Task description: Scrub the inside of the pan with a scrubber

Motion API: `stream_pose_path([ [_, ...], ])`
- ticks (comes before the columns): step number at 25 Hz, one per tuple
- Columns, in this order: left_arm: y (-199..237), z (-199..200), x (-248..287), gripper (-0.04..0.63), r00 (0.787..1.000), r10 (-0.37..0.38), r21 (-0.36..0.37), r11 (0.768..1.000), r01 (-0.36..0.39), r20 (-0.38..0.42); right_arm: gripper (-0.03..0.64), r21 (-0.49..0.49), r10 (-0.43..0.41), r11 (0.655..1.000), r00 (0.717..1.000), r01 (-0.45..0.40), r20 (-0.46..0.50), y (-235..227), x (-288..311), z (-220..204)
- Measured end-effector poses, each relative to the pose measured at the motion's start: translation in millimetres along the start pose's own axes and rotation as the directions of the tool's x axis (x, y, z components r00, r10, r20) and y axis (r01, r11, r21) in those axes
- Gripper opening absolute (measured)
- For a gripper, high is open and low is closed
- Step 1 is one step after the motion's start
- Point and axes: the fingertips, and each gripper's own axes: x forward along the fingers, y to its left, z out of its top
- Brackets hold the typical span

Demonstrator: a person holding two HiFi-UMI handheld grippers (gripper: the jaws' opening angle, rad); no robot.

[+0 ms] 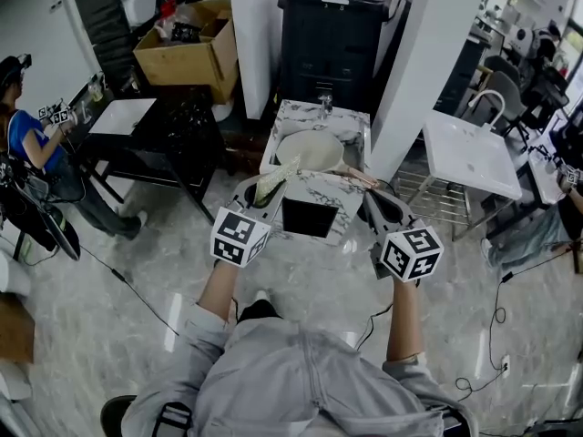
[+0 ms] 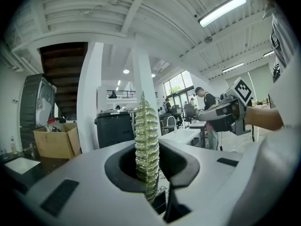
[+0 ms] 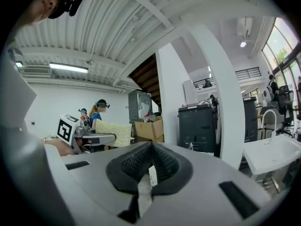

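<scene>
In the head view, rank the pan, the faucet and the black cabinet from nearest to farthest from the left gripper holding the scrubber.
From the left gripper:
1. Pan, in the sink, just ahead and to the right.
2. Faucet, at the sink's back edge, beyond the pan.
3. Black cabinet, behind the sink, farthest back.

Near rim of pan point(image 1: 314, 148) behind scrubber point(image 1: 273, 185)
</scene>
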Motion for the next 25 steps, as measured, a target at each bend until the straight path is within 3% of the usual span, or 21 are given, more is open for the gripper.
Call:
stream_pose_path([
  [5, 7, 0, 17, 0.069, 1.000, 0.003, -0.008, 1.000, -0.003, -0.007, 0.035, 0.049, 0.012, 0.999, 1.000, -0.012, 0.010, -17, 11, 4],
  [11, 35, -14, 53, 0.069, 1.000, -0.015, -0.017, 1.000, 0.015, -0.003, 0.035, 0.020, -0.024, 1.000, 1.000, 0.023, 0.015, -40, 46, 2],
  [17, 94, -15, 113, 0.069, 1.000, -0.030, 0.005, 1.000, 0.030, 0.003, 0.035, 0.000, -0.053, 0.999, 0.998, 0.053, 0.032, -74, 110, 20],
  [25, 173, -1, 185, 0.069, 0.998, -0.055, 0.015, 0.998, 0.054, 0.026, 0.035, 0.051, -0.059, 0.997, 0.998, 0.059, 0.009, -114, 198, 44],
])
